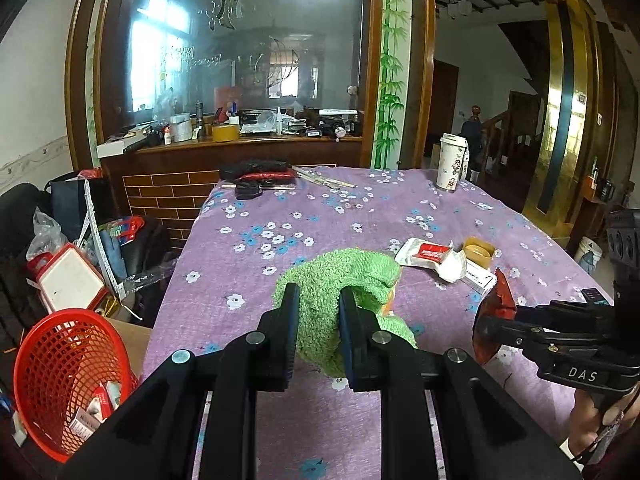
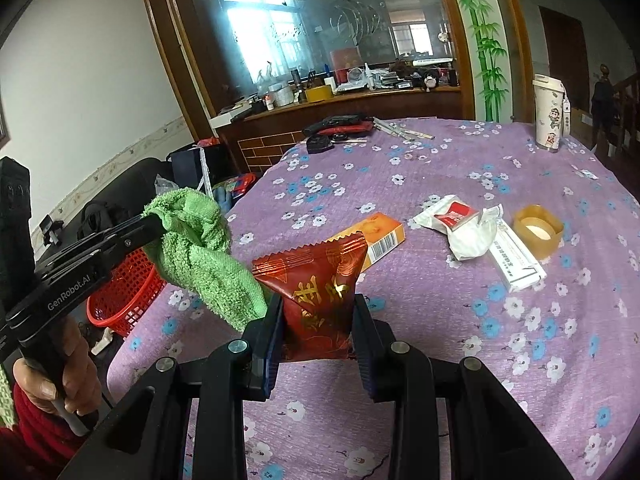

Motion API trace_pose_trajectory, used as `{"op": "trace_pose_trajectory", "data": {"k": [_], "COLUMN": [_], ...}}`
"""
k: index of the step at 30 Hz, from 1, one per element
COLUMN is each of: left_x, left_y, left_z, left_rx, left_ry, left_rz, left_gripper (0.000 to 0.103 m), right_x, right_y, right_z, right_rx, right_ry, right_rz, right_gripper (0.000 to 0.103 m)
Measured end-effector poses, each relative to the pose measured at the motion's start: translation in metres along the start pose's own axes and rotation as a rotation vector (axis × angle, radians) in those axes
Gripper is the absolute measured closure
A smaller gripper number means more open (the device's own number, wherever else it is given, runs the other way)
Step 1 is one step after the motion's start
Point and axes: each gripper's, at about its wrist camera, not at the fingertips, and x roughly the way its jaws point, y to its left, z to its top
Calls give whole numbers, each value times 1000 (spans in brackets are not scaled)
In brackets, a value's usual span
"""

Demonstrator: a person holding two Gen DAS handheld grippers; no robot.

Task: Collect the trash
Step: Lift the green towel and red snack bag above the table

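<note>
My left gripper (image 1: 319, 300) is shut on a fluffy green cloth (image 1: 340, 276), which hangs above the purple flowered tablecloth (image 1: 280, 208). The same green cloth (image 2: 200, 256) shows at the left of the right wrist view, held by the left gripper (image 2: 160, 220). My right gripper (image 2: 316, 308) is shut on a red snack packet (image 2: 316, 292) with gold print, held upright above the table. That red packet (image 1: 496, 308) and the right gripper (image 1: 486, 322) appear at the right of the left wrist view. An orange box (image 2: 376, 236) lies on the table just behind the packet.
A red mesh basket (image 1: 68, 376) with some trash stands off the table's left edge. On the table lie a white and red wrapper (image 2: 452, 220), a white box (image 2: 516, 260), a tape roll (image 2: 538, 232) and a tall cup (image 2: 548, 112). Dark items (image 1: 256, 176) sit at the far edge.
</note>
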Motion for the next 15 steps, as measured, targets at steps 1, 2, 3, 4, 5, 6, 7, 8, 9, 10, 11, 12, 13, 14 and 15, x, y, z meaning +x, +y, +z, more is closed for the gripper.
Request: {"op": "trace_pose_trajectory", "data": {"k": [1,2,3,4,5,6,7,8,9,10,11,12,13,14,15], "left_x": [0,0,0,1,1,1,1,1,1,1,1,0,0,0,-1], "left_y": [1,2,3,4,5,7,8,10,11,13,16,18,20,21,24], "left_z": [-1,-1,-1,-1,-1,-2,-2,-3,-3,-4,-4,-5,-6,-6,-6], "left_rx": [-1,-2,-4,-7,-9,-11,-13,-15,-17,-19,-22,-25,-28,-30,-33], "left_ry": [0,0,1,3,5,6,8,9,11,12,14,14,14,14,12], "left_rz": [4,8,11,14,17,20,25,31,34,38,41,44,46,48,53], "left_gripper": [85,85,85,85,85,85,85,85,85,85,85,85,85,85,85], "right_x": [1,2,3,4,6,7,8,9,11,13,14,16,18,19,21], "right_y": [1,2,3,4,5,7,8,9,10,11,13,15,17,19,21], "right_z": [0,0,1,1,1,2,2,3,4,5,5,6,6,6,7], "right_rx": [-1,-3,-6,-7,-9,-12,-14,-15,-16,-17,-18,-21,-23,-26,-29], "right_ry": [2,4,7,9,11,15,17,19,22,25,29,32,34,35,38], "right_rz": [1,2,2,2,3,5,7,8,9,12,15,19,20,21,24], "right_gripper": [68,68,68,68,68,68,68,68,68,68,68,68,68,68,68]}}
